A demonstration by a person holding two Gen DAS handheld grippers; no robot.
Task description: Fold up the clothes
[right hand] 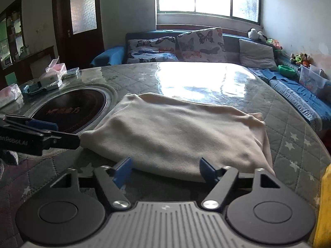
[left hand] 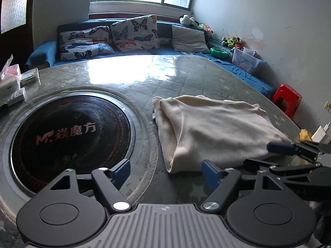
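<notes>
A cream garment [left hand: 213, 130] [right hand: 178, 132] lies folded into a flat rectangle on the quilted, plastic-covered table [left hand: 128, 86]. My left gripper [left hand: 165, 171] stands open at the garment's near left corner, and that corner shows in the gap beside its right finger. From the right wrist view, one of its blue fingers [right hand: 43, 125] comes in from the left, level with that same corner. My right gripper [right hand: 165, 169] is open too, low over the table, with the garment's near edge lying just beyond its fingertips. One of its blue fingers [left hand: 277, 147] rests by the garment's right side. Neither gripper holds cloth.
A round black induction hob [left hand: 70, 136] is sunk into the table left of the garment. Boxes and tissue packs [left hand: 10, 82] crowd the far left edge. Behind are a blue sofa with butterfly pillows [left hand: 132, 33], a red stool [left hand: 287, 101] and a yellow object [right hand: 324, 206].
</notes>
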